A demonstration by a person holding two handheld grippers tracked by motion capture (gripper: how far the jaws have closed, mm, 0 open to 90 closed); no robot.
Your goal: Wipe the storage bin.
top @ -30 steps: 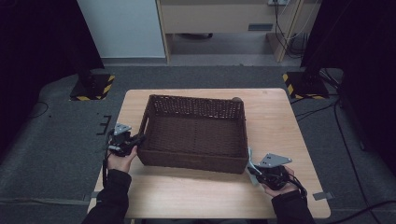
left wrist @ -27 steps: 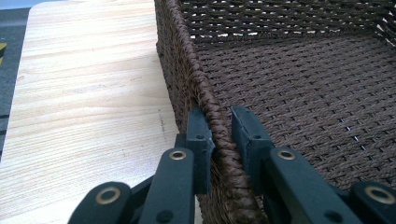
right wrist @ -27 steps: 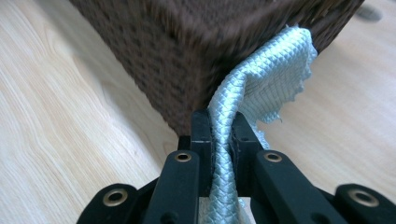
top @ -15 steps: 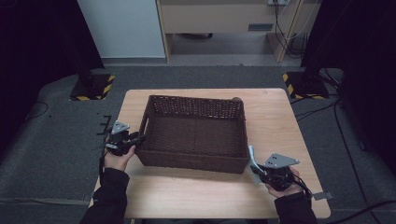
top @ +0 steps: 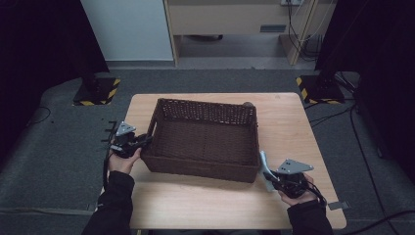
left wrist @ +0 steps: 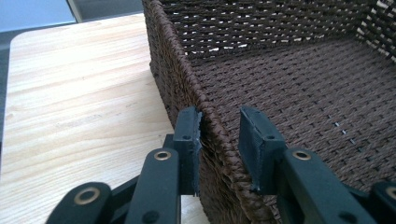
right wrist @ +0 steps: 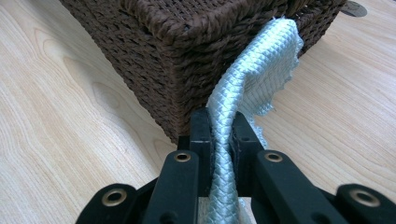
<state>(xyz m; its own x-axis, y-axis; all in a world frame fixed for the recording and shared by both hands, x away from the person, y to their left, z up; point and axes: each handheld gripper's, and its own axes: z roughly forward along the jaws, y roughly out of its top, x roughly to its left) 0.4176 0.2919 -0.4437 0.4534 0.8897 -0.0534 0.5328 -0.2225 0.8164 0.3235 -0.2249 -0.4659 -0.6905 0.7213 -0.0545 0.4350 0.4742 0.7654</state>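
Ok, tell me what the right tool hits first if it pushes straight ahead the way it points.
The right tool, shut on a pale blue woven strap, points at the near corner of the brown wicker basket. It would likely meet that corner wall first; the gap looks short, though depth is hard to judge.

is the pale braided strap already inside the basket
No: in the right gripper view the right gripper pinches the pale braided strap outside the basket, against its outer corner above the table.
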